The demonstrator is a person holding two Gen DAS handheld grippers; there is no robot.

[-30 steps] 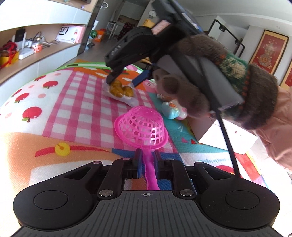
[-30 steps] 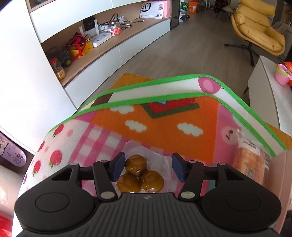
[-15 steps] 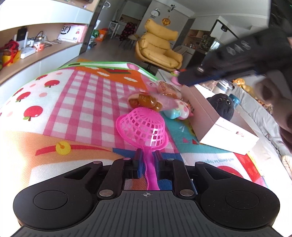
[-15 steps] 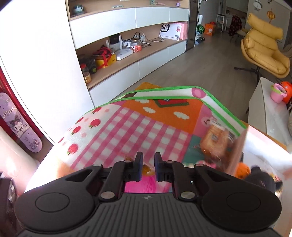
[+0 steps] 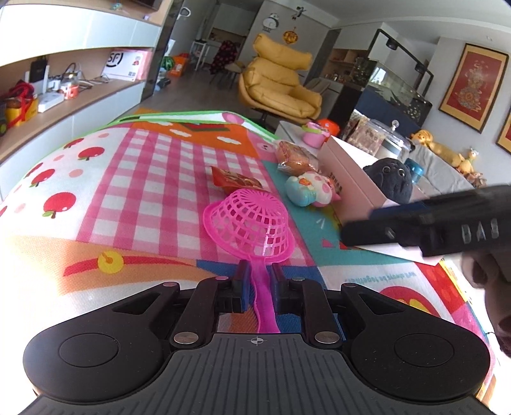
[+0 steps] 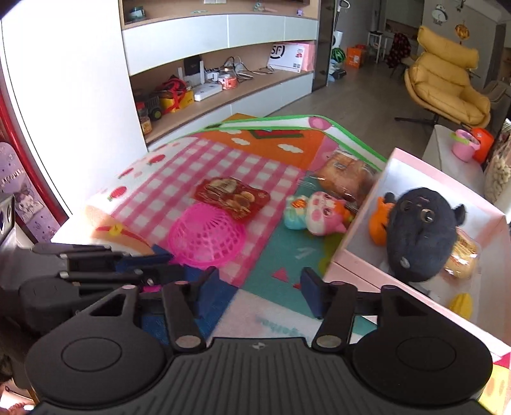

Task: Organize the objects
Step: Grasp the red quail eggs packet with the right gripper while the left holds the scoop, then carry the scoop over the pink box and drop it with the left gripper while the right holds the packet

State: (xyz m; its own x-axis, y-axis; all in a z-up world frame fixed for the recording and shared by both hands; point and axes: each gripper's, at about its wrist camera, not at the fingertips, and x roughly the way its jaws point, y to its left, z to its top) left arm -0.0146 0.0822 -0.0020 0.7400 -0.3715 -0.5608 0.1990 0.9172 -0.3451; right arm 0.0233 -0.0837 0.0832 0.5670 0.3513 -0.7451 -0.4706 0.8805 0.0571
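Pink strainer (image 5: 249, 220) pinched by its handle in the left gripper (image 5: 258, 281), over the play mat (image 5: 153, 178).
Right gripper (image 6: 258, 289) hovers with jaws spread and empty beside the pink box (image 6: 357, 230) holding a dark plush (image 6: 418, 236); red snack packet (image 6: 233, 196) lies mid-mat.

Bright daylight fills both my views, and fisheye curvature bends the white wall shelving (image 6: 223, 28) near the edges. My other black gripper (image 5: 431, 230) smears with motion blur; the colourful patterned play mat (image 5: 153, 178) stays sharp.
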